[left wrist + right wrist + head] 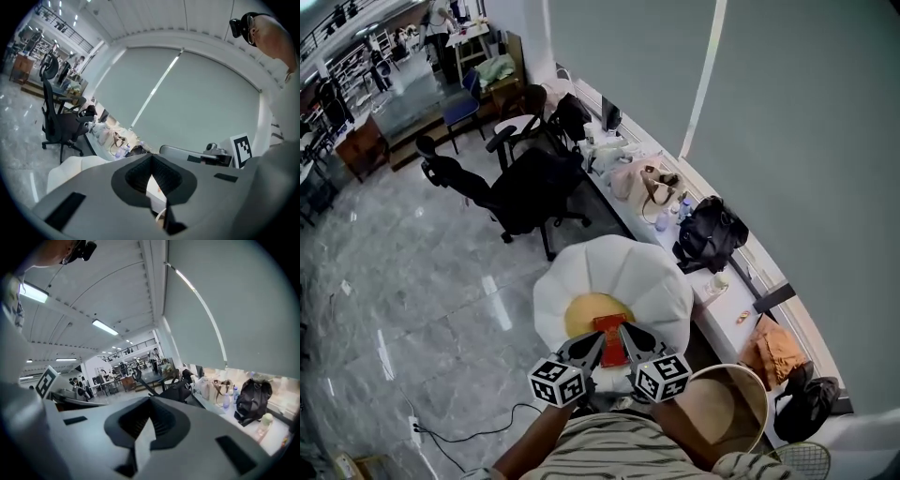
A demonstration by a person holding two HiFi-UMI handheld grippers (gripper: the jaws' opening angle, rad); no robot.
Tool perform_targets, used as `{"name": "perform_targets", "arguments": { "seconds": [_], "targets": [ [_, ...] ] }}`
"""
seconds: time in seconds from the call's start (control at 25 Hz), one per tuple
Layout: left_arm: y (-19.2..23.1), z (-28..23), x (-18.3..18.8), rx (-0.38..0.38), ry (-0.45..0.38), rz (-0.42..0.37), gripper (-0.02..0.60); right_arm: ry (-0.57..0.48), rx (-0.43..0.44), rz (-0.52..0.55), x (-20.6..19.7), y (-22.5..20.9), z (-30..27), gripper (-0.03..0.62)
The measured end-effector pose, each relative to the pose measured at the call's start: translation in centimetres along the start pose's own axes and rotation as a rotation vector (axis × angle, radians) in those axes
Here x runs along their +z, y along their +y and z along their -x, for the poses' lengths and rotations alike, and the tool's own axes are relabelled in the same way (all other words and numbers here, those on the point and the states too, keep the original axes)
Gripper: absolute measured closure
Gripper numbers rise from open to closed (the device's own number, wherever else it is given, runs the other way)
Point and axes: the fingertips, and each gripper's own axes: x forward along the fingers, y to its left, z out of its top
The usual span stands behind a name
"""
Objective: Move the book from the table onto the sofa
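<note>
A red book (609,339) lies on the yellow middle of a white, petal-shaped sofa (661,277). In the head view my two grippers are held side by side close to my body, and the book shows between their tips. The left gripper (596,343) is shut, and so is the right gripper (625,334). In the left gripper view the left gripper (151,183) has its jaws together with nothing between them. The right gripper (144,430) looks the same in its own view. Both point out across the room, and neither of their views shows the book.
A round beige table (748,386) stands right of me. A long white counter (722,309) along the wall carries bags, among them a black one (710,234). Black office chairs (530,187) stand on the marble floor, and a cable (459,436) lies at lower left.
</note>
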Motion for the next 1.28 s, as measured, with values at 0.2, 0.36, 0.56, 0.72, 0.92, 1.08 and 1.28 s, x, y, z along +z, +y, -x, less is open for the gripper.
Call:
{"name": "perform_targets", "arguments": {
  "seconds": [0.2,0.36,0.56,0.72,0.92,1.08,1.28],
  "targets": [
    [-2.0,1.2,4.5,0.008,-0.099,-0.114,0.577,-0.1,0.026,0.069,4.8,1.5,1.3,0.582],
    [-3.1,2.3,6.9,0.025,-0.164,-0.184,0.577,-0.144,0.03,0.141,7.2,2.7,2.3,0.582],
    [-4.4,3.0,8.7,0.04,-0.22,-0.279,0.577,-0.195,0.044,0.177,9.1,4.2,2.8,0.582],
    [-4.6,3.0,8.8,0.05,-0.228,-0.326,0.577,-0.209,0.041,0.203,9.2,4.7,2.9,0.582],
    [-5.3,3.4,9.8,0.057,-0.265,-0.378,0.577,-0.233,0.018,0.247,10.1,4.4,3.2,0.582],
    [-5.0,3.5,10.1,0.072,-0.279,-0.385,0.577,-0.251,0.014,0.258,10.5,4.3,3.0,0.582],
    [-4.7,3.1,10.2,0.072,-0.286,-0.377,0.577,-0.257,-0.007,0.262,10.3,3.8,3.1,0.582]
  ]
}}
